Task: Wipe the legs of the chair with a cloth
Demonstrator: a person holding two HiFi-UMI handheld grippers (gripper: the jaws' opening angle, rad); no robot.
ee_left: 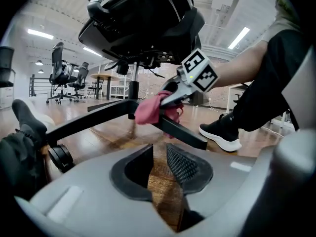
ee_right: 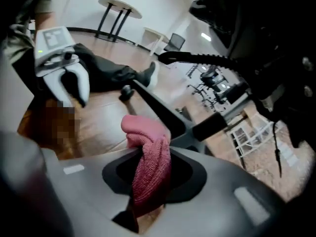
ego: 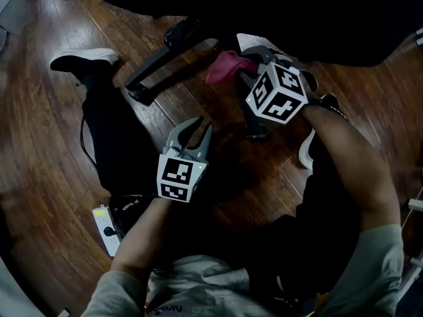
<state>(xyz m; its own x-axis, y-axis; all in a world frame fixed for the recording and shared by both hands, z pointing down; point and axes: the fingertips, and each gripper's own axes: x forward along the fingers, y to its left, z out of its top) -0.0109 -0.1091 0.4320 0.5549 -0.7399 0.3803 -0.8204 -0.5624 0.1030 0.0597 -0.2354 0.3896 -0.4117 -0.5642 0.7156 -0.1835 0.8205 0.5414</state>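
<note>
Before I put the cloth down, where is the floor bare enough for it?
Bare floor lies left of the person's trouser leg, between the shoe and the power strip. Another patch lies right of the right forearm. It is crowded around the chair legs, where the cloth is.

- Left gripper [ego: 200, 127]: light grey moulded body with two tapering grey fingers. The inner pads [ee_left: 183, 165] are black with a cross-hatched texture.
- Right gripper [ego: 250, 63]: matching grey shell with a dark oval recess around the jaw roots.
- Left cube [ego: 180, 177] and right cube [ego: 277, 92]: white faces, each printed with a black square marker pattern.
- Indicator light [ee_right: 39, 51]: small, green, at the edge of the left cube.
- Sleeves [ego: 370, 269]: short, light grey fabric, part of a grey shirt.
- Trousers [ego: 115, 144]: black, full length.
- Shoes [ee_left: 222, 132]: black uppers on white soles.
</note>
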